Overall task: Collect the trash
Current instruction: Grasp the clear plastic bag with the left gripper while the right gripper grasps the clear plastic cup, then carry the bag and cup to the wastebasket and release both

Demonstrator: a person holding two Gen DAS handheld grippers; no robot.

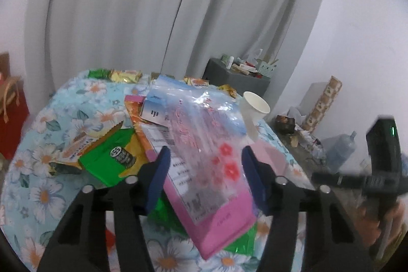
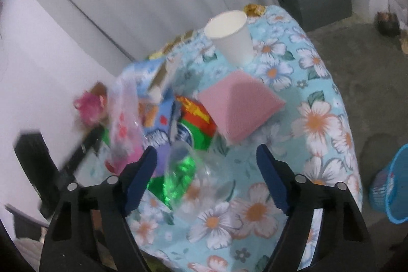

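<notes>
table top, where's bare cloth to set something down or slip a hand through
Bare floral tablecloth lies right of the pink sponge and paper cup, out to the table's edge, and in front below the right hand-held gripper. The wrapper pile crowds the left side.

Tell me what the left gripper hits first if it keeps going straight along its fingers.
Most likely the clear plastic bag with red flowers, lying on the pink packet between the open left gripper fingers; depth is hard to judge.

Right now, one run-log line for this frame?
left gripper: open, around pink packet | right gripper: open, empty | paper cup: upright on table | blue bin: on floor
</notes>
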